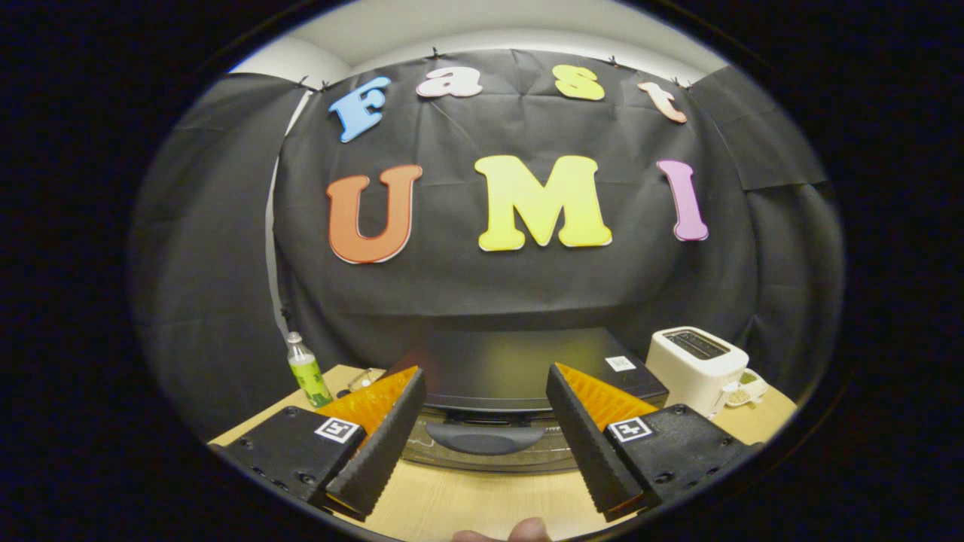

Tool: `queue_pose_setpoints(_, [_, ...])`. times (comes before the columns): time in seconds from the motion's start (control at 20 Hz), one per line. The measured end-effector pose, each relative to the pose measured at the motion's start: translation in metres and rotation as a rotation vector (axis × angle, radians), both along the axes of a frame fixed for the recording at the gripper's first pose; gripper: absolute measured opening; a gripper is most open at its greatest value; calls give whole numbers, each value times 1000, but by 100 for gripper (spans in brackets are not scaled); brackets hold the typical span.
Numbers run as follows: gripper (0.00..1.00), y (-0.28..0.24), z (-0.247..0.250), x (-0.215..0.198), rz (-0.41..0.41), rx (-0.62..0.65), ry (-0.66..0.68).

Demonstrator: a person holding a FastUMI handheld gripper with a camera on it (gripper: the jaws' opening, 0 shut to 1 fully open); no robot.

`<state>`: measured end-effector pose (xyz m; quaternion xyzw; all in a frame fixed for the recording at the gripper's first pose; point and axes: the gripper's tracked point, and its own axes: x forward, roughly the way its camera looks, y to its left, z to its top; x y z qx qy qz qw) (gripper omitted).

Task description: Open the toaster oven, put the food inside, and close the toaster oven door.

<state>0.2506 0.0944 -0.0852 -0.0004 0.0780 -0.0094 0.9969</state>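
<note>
While the gripper [486, 391] hovers with its fingers spread wide and holding nothing, the black toaster oven [520, 369] sits just ahead between them, door closed, handle [484, 438] facing forward. Beside it stand a white toaster [697, 367] and a green-labelled bottle [307, 370] on the wooden table [467, 504].

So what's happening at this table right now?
A person is holding a claw up to a black toaster oven on a wooden table. The claw is open, its fingers spread on either side of the door handle, which lies just ahead and is not yet gripped. The door looks closed. A white toaster stands to the right, a bottle to the left.
</note>
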Motion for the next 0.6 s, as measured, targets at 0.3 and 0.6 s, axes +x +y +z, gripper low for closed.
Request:
queue_pose_setpoints(0.3, [100, 3, -35, 25, -47, -29, 48])
queue_pose_setpoints(0.6, [100, 8, -47, 37, -51, -37, 48])
